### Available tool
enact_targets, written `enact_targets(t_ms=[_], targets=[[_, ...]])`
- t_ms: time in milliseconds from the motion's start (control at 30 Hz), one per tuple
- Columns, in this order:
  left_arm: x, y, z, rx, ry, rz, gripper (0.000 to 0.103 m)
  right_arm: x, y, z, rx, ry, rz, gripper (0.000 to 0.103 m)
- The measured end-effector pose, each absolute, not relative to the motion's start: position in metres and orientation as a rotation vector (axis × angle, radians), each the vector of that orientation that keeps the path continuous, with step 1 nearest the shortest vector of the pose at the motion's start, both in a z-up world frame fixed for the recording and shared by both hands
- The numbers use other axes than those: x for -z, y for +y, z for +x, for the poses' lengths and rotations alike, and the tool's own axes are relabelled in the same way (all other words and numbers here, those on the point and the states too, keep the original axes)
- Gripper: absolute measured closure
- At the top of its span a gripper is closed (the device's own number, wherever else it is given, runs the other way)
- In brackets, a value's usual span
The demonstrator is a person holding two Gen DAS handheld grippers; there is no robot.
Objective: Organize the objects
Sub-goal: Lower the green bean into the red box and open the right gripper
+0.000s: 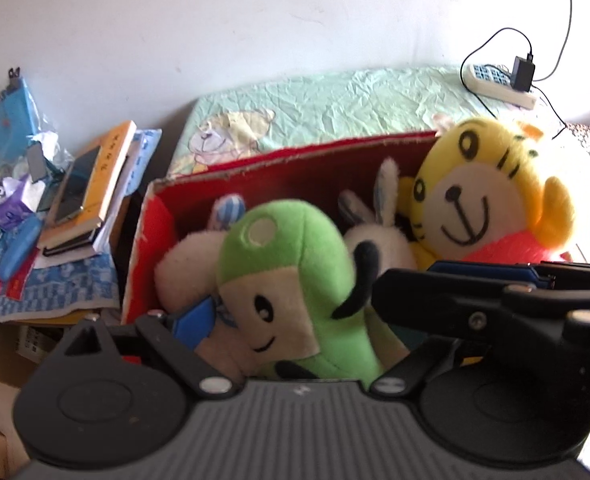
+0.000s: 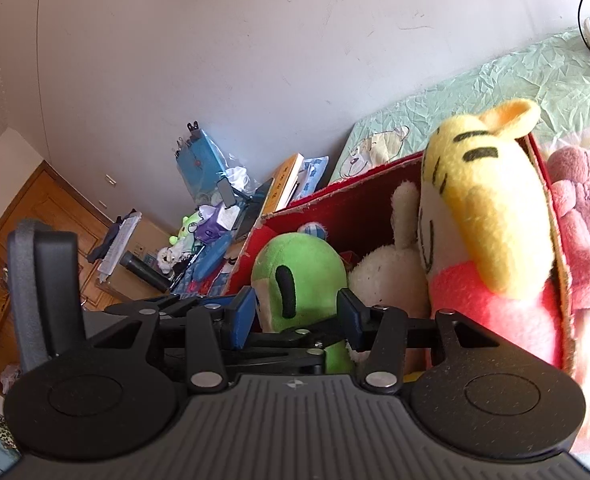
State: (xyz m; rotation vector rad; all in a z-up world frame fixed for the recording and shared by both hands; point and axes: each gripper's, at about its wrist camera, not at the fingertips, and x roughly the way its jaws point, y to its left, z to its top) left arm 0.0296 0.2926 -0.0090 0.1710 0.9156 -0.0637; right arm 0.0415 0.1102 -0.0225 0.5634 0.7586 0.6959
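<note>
Three fuzzy plush toys (image 1: 295,280) | red cardboard box (image 1: 295,160) | crinkled sheet (image 1: 335,100)

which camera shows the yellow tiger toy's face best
The left wrist view: the yellow tiger toy faces the lens there, eyes, nose and smile all clear, in the red box. The right wrist view shows it side-on, mostly stripes, ear and pink body.

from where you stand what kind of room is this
Most likely a child's bedroom: a bed with a cartoon bear sheet, a red box full of plush toys such as the yellow tiger, and a cluttered stack of books beside the bed.
</note>
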Motion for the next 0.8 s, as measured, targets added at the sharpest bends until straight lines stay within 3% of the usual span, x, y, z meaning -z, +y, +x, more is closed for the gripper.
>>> enact_targets(t_ms=[800], targets=[[-0.016, 0.195, -0.006, -0.043, 0.892, 0.171, 0.01, 0.017, 0.017, 0.031, -0.846, 0.771, 0.613, 0.054]])
